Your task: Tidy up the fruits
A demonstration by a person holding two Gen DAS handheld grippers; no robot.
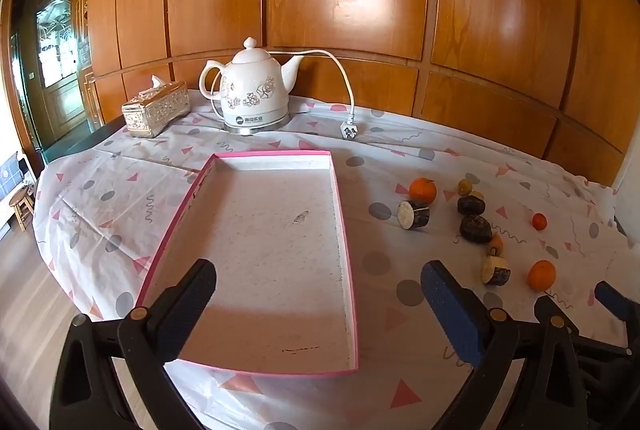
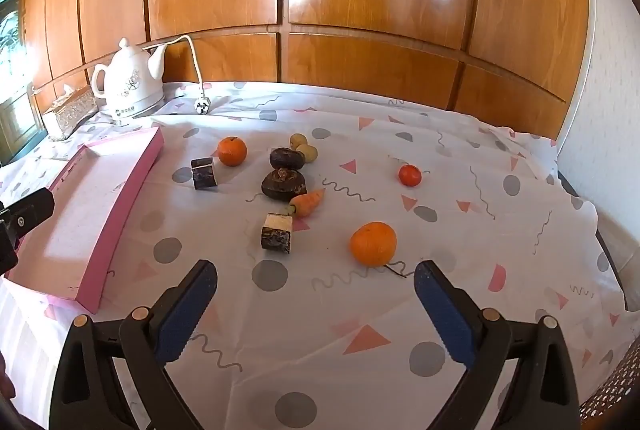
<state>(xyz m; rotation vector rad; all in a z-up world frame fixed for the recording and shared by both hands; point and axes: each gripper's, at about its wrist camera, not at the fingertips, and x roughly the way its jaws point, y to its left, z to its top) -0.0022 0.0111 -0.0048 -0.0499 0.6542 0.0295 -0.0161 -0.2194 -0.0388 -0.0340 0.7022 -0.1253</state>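
A shallow pink-rimmed box (image 1: 342, 230) (image 2: 120, 198) lies empty on the patterned tablecloth. My left gripper (image 1: 318, 282) hangs open over its near end. My right gripper (image 2: 316, 284) is open above bare cloth, just short of a large orange (image 2: 373, 244) (image 1: 541, 275). Spread beyond are a second orange (image 2: 232, 150) (image 1: 423, 190), a small red fruit (image 2: 410, 175) (image 1: 539, 221), a carrot (image 2: 307, 204), two dark round fruits (image 2: 284, 184) (image 1: 475, 228), two pale small fruits (image 2: 307, 153), and two dark-skinned cut chunks (image 2: 277, 232) (image 2: 204, 173).
A white floral kettle (image 1: 252, 90) (image 2: 130, 82) with its loose cord and plug (image 1: 349, 130) stands at the back, beside a silver tissue box (image 1: 157, 108). Wooden panelling closes the far side. The table edge falls away at left, with a stool (image 1: 21, 204) on the floor.
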